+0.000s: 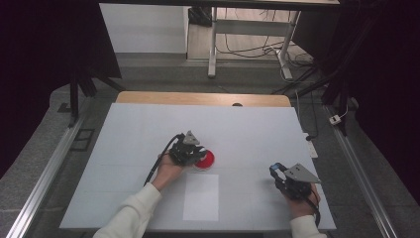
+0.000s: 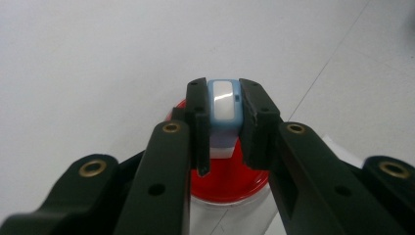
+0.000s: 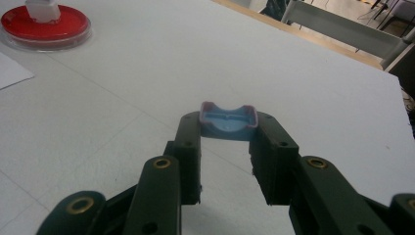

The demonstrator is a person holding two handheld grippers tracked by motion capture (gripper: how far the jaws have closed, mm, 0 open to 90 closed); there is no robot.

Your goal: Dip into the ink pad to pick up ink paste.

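The left gripper (image 2: 224, 122) is squeezed tight on a small blue box (image 2: 224, 105). The box is light blue with a shiny white face and round corners. It sits between the two black jaws, right above a red dish (image 2: 230, 183). The dish is round and flat, with a clear rim. From above, the left gripper (image 1: 194, 152) is near the middle of the table (image 1: 148, 129), and the dish (image 1: 207, 159) peeks out at its 4 o'clock side.

The right gripper (image 3: 226, 132) is squeezed tight on a blue cap (image 3: 228, 120). The cap is blue inside with a pinkish edge, and it curves like a little bowl. From above, the right gripper (image 1: 275, 171) is at about 4 o'clock on the table, close to the right edge.

A white paper (image 1: 201, 196) lies flat between the two hands, just at 6 o'clock from the dish. The two grippers are well apart. The white table top is bare at 12 o'clock and 9 o'clock, so there is lots of room there.
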